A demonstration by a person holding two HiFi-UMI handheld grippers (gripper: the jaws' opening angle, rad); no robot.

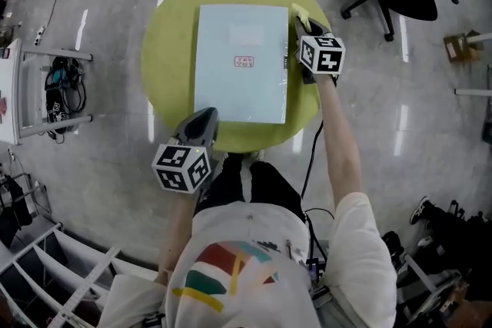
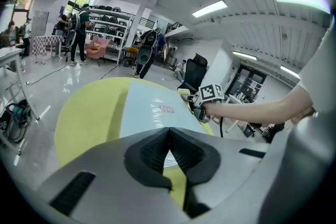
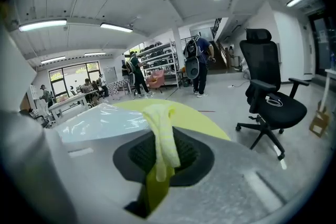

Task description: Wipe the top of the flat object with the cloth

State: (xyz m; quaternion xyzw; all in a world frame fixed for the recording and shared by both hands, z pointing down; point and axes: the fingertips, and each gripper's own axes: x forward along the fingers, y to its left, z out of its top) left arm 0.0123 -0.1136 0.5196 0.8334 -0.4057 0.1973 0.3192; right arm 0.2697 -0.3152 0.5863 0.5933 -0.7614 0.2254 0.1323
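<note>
Head view: pale-blue rectangular flat object [image 1: 231, 88]; red label [image 1: 243, 61].

A round yellow-green table [image 1: 165, 50] carries a pale blue flat object [image 1: 238, 92] lying across its middle.

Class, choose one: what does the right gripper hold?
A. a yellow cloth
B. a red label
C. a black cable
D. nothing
A: in the right gripper view, a yellow cloth sits clamped in the right gripper, at the edge of the flat pale blue folder.
</note>
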